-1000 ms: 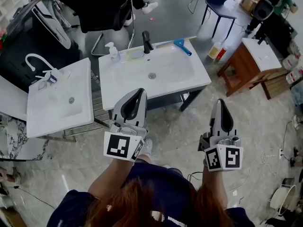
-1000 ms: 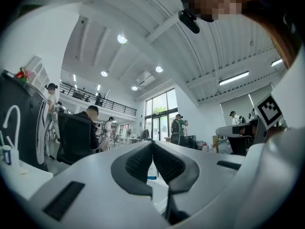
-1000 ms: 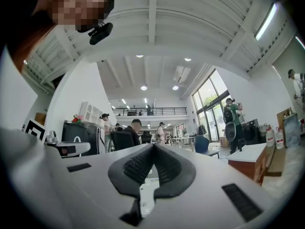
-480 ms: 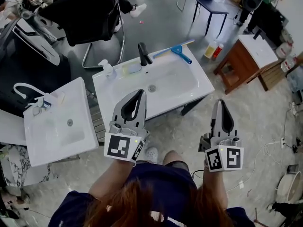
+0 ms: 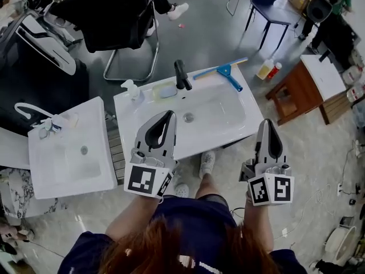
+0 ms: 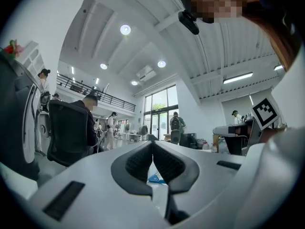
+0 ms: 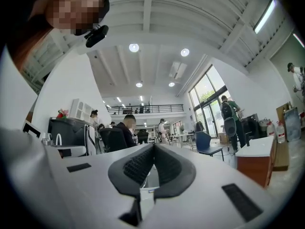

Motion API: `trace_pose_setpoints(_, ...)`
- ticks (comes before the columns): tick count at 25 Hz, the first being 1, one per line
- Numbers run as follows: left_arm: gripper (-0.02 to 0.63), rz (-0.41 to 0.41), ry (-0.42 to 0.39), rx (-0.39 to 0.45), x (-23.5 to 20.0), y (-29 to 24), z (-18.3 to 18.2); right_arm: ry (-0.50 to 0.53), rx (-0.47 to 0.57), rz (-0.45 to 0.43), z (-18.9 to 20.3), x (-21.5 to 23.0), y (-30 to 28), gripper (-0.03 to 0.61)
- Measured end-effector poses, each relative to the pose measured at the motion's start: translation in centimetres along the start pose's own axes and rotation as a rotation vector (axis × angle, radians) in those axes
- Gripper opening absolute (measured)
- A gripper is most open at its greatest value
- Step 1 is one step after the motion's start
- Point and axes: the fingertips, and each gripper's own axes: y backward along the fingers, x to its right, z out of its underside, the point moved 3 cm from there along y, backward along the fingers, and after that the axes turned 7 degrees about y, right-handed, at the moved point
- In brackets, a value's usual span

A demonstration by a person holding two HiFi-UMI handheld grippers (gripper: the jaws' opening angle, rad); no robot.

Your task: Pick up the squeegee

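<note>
A squeegee point(image 5: 224, 71) with a blue handle and a long pale blade lies on the back right corner of the white sink point(image 5: 225, 133). A sliver of blue squeegee point(image 6: 156, 179) shows between the left jaws in the left gripper view. My left gripper point(image 5: 169, 114) is shut and empty, held above the sink's front left edge. My right gripper point(image 5: 266, 123) is shut and empty too, out past the sink's front right corner. Both are well short of the squeegee and both point nearly level across the room.
A black tap point(image 5: 181, 75), a soap dish point(image 5: 167, 91) and a pump bottle point(image 5: 131, 88) line the sink's back edge. A second white sink point(image 5: 43, 167) stands at left. A black office chair point(image 5: 108, 24) is behind, a wooden cabinet point(image 5: 302, 87) at right with bottles point(image 5: 269, 69) on the floor.
The head view has shifted, so the sink and squeegee sit lower and nearer to both grippers than before. Both grippers stay shut and hold the same pose.
</note>
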Motion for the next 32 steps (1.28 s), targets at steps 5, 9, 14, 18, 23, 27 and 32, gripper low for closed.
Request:
trace_pose_setpoints(5,0.021,-0.073,0.004,0.003,-2.5,-6.4,0.6,0.014,0.005,-0.088,0.7,2.2,-8.1,0.017)
trace_pose_setpoints(9,0.021,-0.111,0.009,0.001,-3.1,-13.2,1.4,0.012,-0.011,-0.143,1.7,6.2,-14.8,0.018)
trace_pose_setpoints(14,0.02,-0.164,0.015,0.001,-4.1,-20.3,2.5,0.015,-0.039,-0.221,3.5,10.1,-22.0,0.025)
trace_pose_setpoints(18,0.021,-0.2,0.025,-0.007,-4.7,-23.3,3.4,0.007,-0.082,-0.283,5.5,11.3,-25.9,0.033)
trace_pose_setpoints(23,0.02,-0.22,0.038,-0.041,-6.0,-25.3,5.0,-0.009,-0.125,-0.296,8.0,11.6,-28.4,0.035)
trace_pose_setpoints(27,0.02,-0.199,0.058,-0.055,-7.1,-26.9,6.0,0.005,-0.18,-0.287,10.4,11.7,-30.0,0.04)
trace_pose_setpoints(32,0.021,-0.162,0.078,-0.09,-8.4,-28.5,7.3,0.022,-0.247,-0.242,12.6,12.0,-31.1,0.041)
